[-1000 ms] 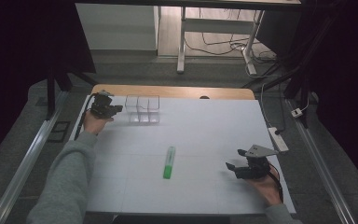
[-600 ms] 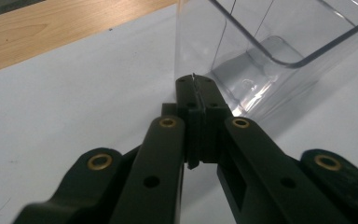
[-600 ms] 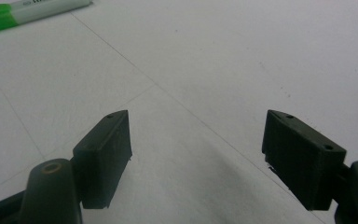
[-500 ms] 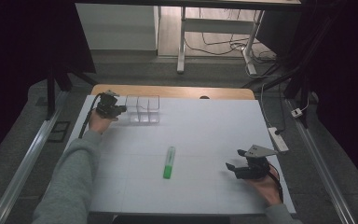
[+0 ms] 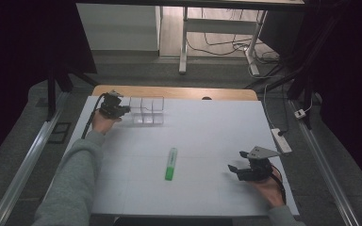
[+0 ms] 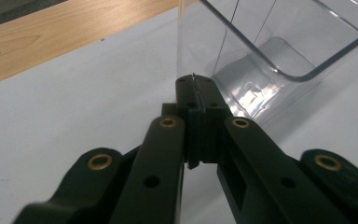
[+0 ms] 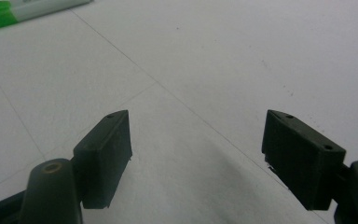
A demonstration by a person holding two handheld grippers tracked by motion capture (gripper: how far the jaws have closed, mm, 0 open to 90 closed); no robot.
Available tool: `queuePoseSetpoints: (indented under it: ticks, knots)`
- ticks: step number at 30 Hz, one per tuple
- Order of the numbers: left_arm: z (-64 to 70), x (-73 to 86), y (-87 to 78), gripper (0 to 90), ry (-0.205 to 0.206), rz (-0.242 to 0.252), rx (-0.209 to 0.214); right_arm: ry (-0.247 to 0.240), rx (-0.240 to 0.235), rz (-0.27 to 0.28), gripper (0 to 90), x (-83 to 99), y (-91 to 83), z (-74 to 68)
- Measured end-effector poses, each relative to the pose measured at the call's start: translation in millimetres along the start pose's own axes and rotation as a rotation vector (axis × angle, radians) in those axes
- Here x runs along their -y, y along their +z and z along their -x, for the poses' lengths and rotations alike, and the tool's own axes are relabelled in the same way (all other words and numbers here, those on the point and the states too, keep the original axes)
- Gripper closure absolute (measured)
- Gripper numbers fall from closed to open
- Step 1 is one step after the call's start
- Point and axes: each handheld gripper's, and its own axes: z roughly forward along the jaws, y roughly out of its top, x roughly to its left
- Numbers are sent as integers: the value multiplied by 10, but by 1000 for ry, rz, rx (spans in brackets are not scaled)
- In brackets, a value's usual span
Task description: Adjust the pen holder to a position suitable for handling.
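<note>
**High view: left tool pinches the clear box, marker lies mid-counter**

High view, left to right: a grey sleeve runs up to the left tool point(image 5: 122, 109) at the far left of the white counter point(image 5: 207, 127), whose bare wooden edge shows at the back. The tool's tip meets the left end of the clear box point(image 5: 147, 110); from here the contact itself is too small to make out. In the left gripper view the black jaws are pressed together on the box's point(image 6: 279, 51) thin transparent wall, a sliver of which sticks up between the pads. The box is hard, glossy plastic with rounded corners, split into compartments; how many is hard to tell through the glare. The compartments seen hold nothing.

Near the middle of the counter lies a green marker point(image 5: 171, 163), a slim cylinder, well apart from both tools. The right gripper view cuts it off at the top left corner point(image 7: 9, 13).

The right tool point(image 5: 238, 170) sits low at the near right, held in a hand, jaws spread wide over the matte white surface, gripping nothing.
</note>
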Motion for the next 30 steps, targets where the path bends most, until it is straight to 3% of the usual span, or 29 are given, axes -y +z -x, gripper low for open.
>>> queuePoseSetpoints:
  ticks: [10, 30]
  knots:
    - [69, -51, 54, 893, 14, 2, 26, -1, -1, -5, 235, 7, 8, 7]
    - [373, -243, 188, 893, 82, 1, 72, -5, -2, -11, 236, 11, 15, 6]
